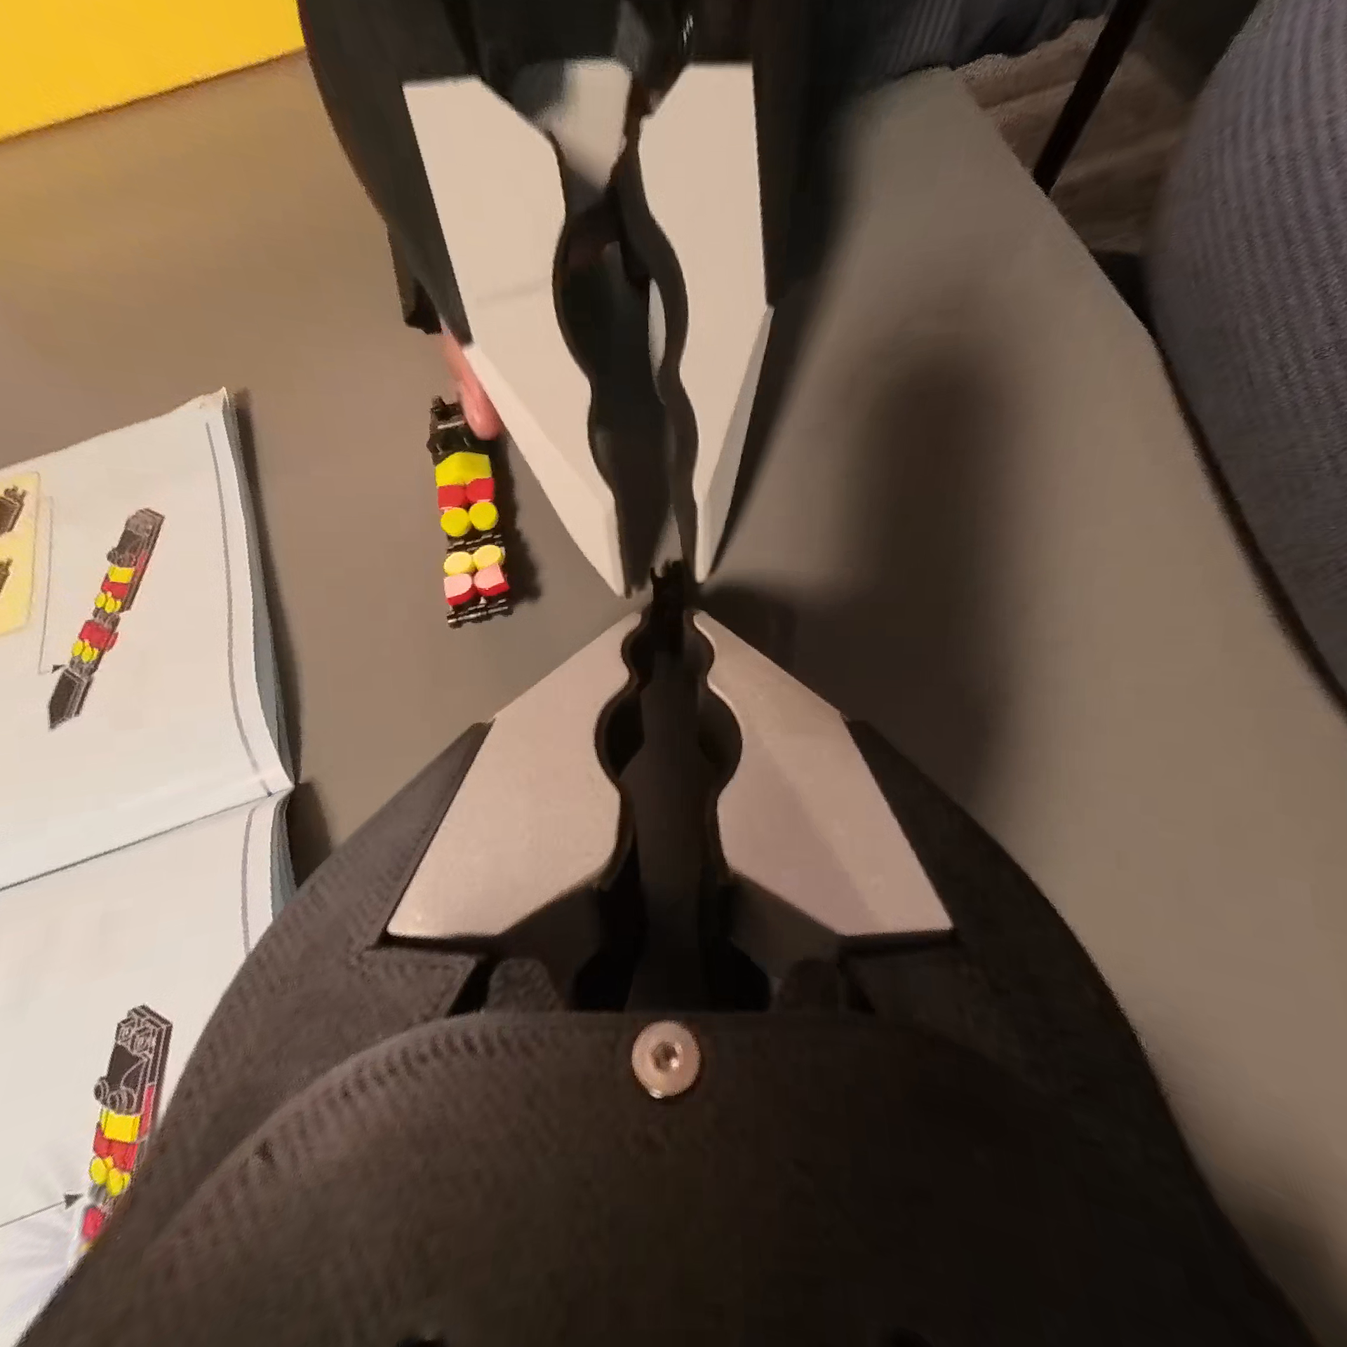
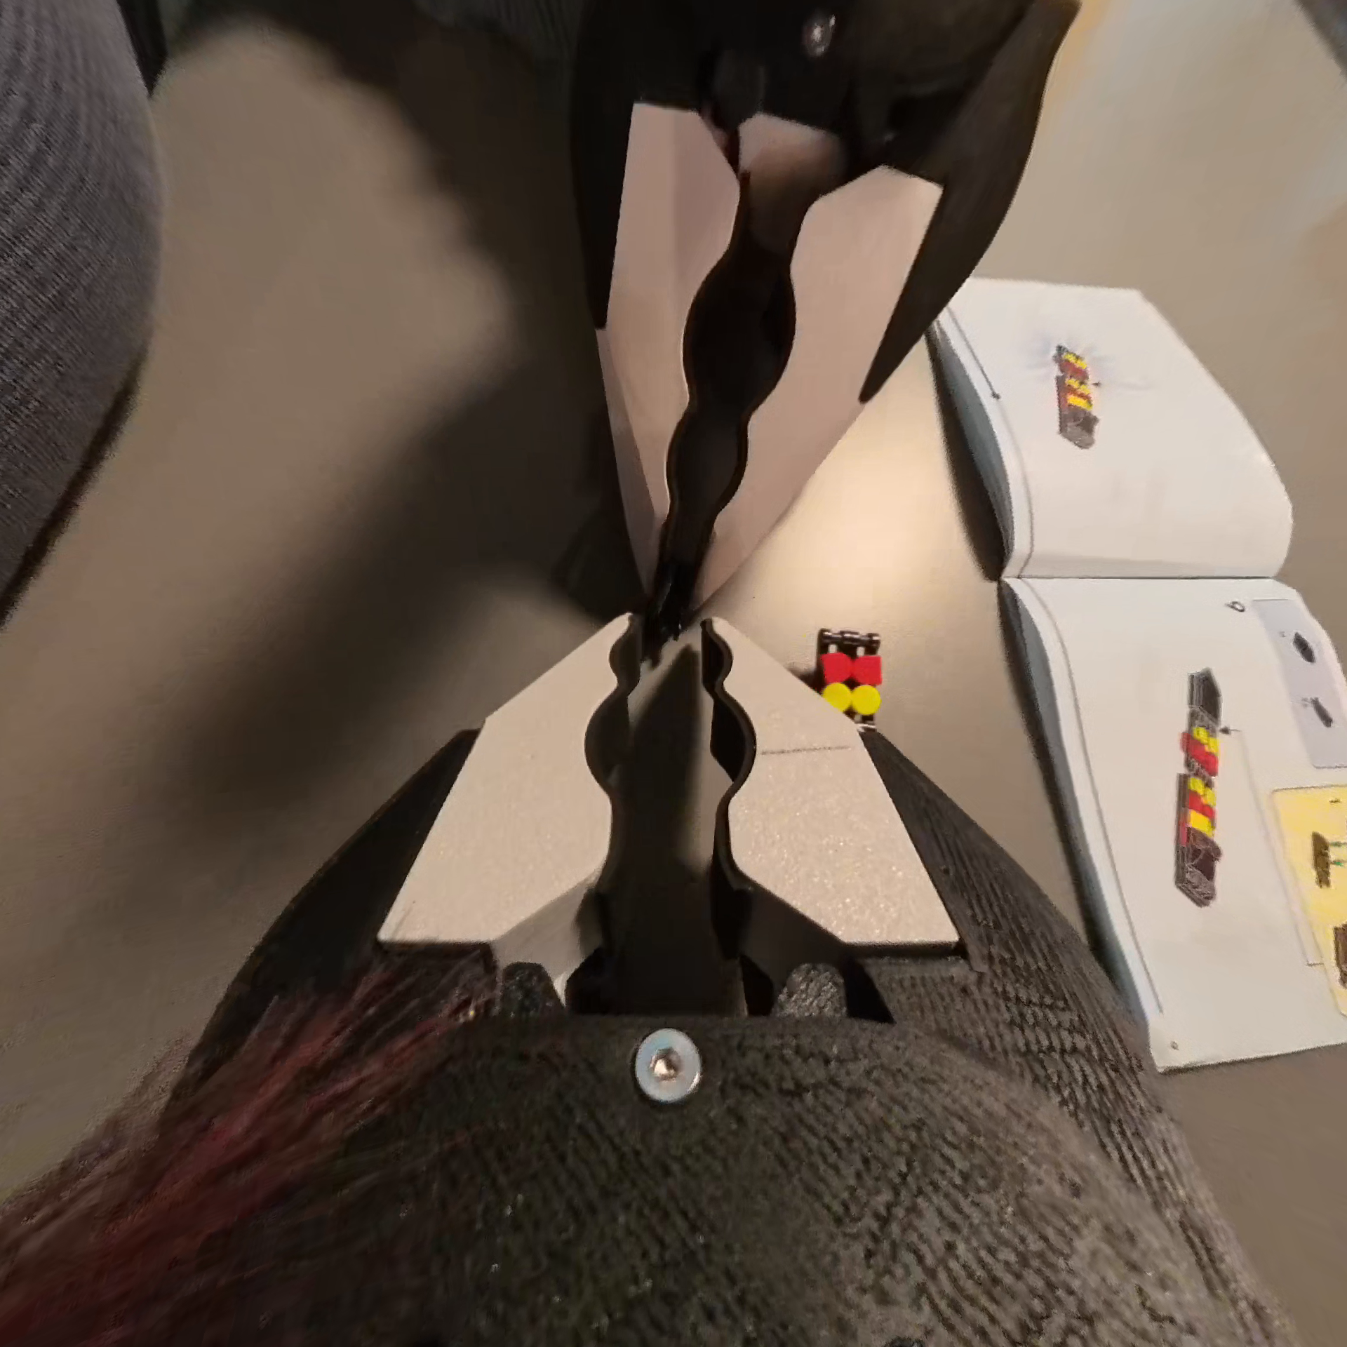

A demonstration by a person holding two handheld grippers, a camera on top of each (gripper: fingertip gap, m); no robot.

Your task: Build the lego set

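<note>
My left gripper (image 1: 667,618) and right gripper (image 2: 668,622) meet tip to tip above the brown table (image 1: 219,255). A small black lego piece (image 1: 670,587) is pinched where the tips meet; it also shows in the right wrist view (image 2: 665,608). Both grippers look shut on it, and most of it is hidden by the fingers. The right gripper (image 1: 660,583) comes in from the top of the left wrist view. A long black strip with yellow, red and pink bricks (image 1: 474,525) lies on the table to the left; only its end (image 2: 849,681) shows in the right wrist view.
An open instruction booklet (image 1: 146,619) lies left of the strip; it also shows at the right of the right wrist view (image 2: 1137,466). A yellow box (image 1: 109,51) sits at the far left. A grey fabric seat (image 1: 1275,291) stands beyond the table edge. Both grippers' tips are close together, under 4 cm apart.
</note>
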